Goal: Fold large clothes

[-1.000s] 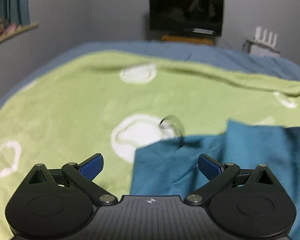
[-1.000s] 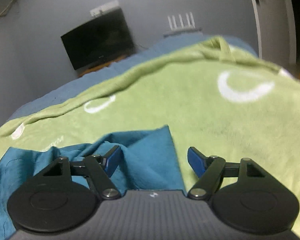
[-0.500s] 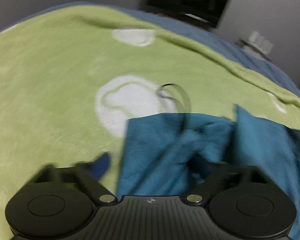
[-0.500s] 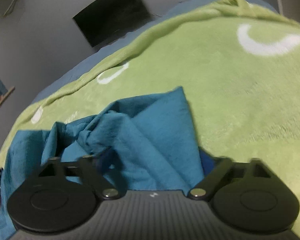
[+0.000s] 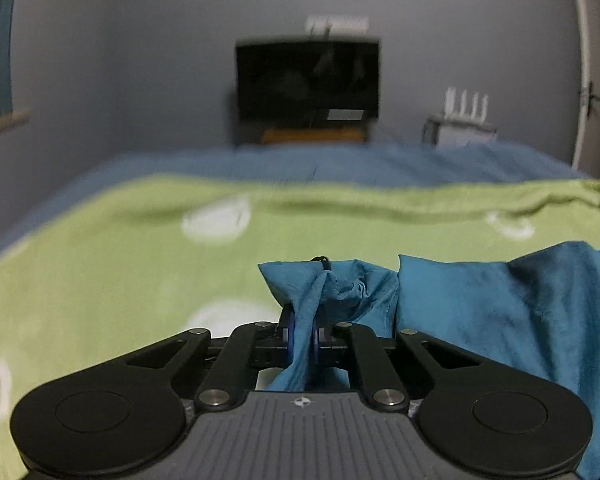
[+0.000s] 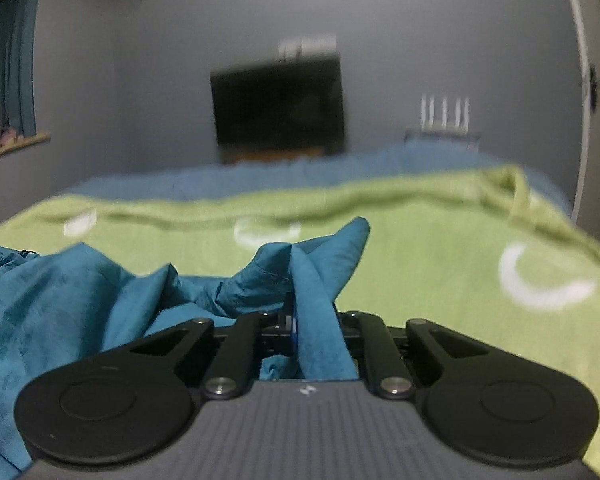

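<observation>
Left gripper (image 5: 302,334): jaws clenched tight on a bunched-up corner of the teal garment (image 5: 500,312). The cloth runs straight down between the blue pads (image 5: 287,334), and a fold pokes up just past the tips. There's a thin dark cord (image 5: 321,261) peeking out at the top of that bunch.

Right gripper (image 6: 300,330): same deal, jaws squeezed on a ridge of the garment (image 6: 60,300). One blue pad (image 6: 295,330) shows on the left side of the fold; the other is hidden behind the cloth. A pointed tip of fabric stands up beyond the fingers.

Garment: teal, pretty wrinkled, lying on the bed in front of both grippers. From the left wrist view the bulk spreads off to the right; from the right wrist view it spreads off to the left, so it's stretched between the two grips.

Blanket (image 5: 120,264): fuzzy green with white ring shapes, right under the garment. Also seen in the right wrist view (image 6: 460,248).

Blue sheet (image 5: 300,164): shows past the far edge of the blanket.

Room stuff: dark TV (image 5: 308,80) against the grey wall, white router (image 5: 466,108) with antennas off to its right on a small stand, blue curtain (image 6: 20,60) at the left edge. It's all kinda blurry back there.
</observation>
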`<state>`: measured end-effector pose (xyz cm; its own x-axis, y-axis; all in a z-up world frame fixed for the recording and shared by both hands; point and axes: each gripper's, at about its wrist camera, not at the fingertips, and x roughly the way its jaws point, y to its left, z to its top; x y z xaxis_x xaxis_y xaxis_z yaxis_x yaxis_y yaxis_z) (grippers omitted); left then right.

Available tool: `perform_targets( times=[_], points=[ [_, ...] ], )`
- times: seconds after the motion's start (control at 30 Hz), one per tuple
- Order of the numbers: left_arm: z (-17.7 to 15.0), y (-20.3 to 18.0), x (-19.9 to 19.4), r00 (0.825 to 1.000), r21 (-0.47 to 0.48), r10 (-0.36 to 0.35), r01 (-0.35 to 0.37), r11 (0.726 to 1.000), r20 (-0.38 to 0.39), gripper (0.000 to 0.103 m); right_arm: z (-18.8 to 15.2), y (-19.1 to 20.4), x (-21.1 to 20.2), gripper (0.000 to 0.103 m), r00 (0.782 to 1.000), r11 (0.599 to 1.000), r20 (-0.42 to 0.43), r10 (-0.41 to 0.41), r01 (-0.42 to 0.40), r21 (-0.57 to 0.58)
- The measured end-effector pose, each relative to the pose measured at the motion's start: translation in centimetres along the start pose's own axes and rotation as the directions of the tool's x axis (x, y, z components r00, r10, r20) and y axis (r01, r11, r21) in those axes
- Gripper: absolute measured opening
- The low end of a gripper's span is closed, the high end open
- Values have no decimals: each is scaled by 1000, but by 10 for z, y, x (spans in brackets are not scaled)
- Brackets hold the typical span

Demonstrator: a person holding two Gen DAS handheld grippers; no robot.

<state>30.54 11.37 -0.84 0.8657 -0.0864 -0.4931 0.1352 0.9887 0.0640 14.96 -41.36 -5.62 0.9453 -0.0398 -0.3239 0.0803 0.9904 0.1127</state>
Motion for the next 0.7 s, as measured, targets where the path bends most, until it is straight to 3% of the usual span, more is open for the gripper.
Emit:
perform_targets(
  times=[0.13,0.17,0.2,0.23,0.27,0.3,0.33,0.43,0.53,0.6,0.7],
  points=[
    [26,-24,1,994,48,-2,-3,999,110,9,11,-3,-25,7,977,994,185,-104,108,-11],
    [28,-28,6,993,47,6,-11,999,118,14,13,-5,-25,7,969,990,205,-138,142,-6],
    [29,-33,13,993,47,30,-36,998,110,22,12,-8,-24,8,966,986,201,-165,167,6],
    [29,-38,21,994,48,60,-65,997,88,36,10,-12,-19,11,966,981,170,-193,191,24],
    [27,-42,29,994,45,91,-94,995,59,61,6,-17,-11,28,969,975,112,-220,216,52],
    [25,-45,34,993,39,115,-116,992,28,71,3,-21,-6,43,968,968,66,-243,238,77],
    [22,-46,35,992,30,123,-124,992,15,82,0,-26,-3,47,969,966,38,-243,238,97],
    [15,-50,32,996,-7,88,-88,996,-6,83,0,-29,-2,54,970,965,19,-241,237,116],
    [9,-65,21,1000,-23,-8,7,1000,-9,87,3,-18,-2,60,986,980,35,-160,155,126],
    [6,-87,13,997,-3,-82,82,997,-15,89,2,-3,-2,60,1000,993,16,-23,21,112],
    [-5,-128,13,983,34,-177,179,983,-46,90,-3,26,1,60,984,984,-31,173,-171,49]
  ],
)
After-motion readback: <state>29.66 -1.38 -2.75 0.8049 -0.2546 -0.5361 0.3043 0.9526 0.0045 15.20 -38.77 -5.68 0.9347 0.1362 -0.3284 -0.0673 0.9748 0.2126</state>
